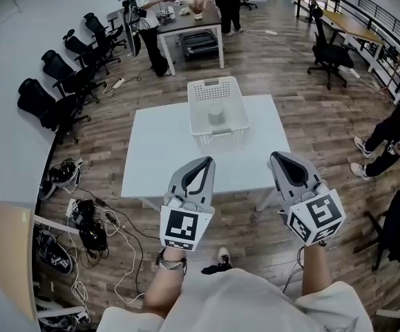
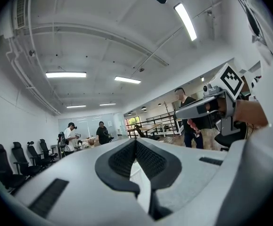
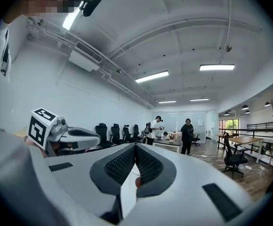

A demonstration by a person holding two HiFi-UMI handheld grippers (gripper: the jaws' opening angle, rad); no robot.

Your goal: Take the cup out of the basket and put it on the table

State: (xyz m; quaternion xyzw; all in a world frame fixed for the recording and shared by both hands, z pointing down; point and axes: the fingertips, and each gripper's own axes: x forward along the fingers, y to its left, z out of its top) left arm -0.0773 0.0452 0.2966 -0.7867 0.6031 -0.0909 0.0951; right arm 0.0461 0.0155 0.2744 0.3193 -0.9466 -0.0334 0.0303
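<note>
The left gripper (image 1: 207, 162), grey with a black-and-white marker cube at its back, has its two jaws pressed tip to tip with nothing between them. The right gripper (image 1: 277, 158) is just beside it on its right, and its own view shows its jaws also brought together and empty. Both are held above the near edge of a white square table (image 1: 157, 159), tips pointing away from the person. Straight ahead of the two grippers and well apart from their tips, a white plastic lattice basket (image 1: 220, 138) sits at the far edge of the table, slightly nearer the left gripper's line than the right's. A pale cylindrical cup (image 1: 216, 114) stands inside the basket, seemingly upright on its floor. Neither gripper touches the basket or the cup. Off to the left gripper's left, black office chairs (image 1: 56, 88) line a curved white wall, and far beyond the basket, people (image 1: 150, 21) stand at another table.
</note>
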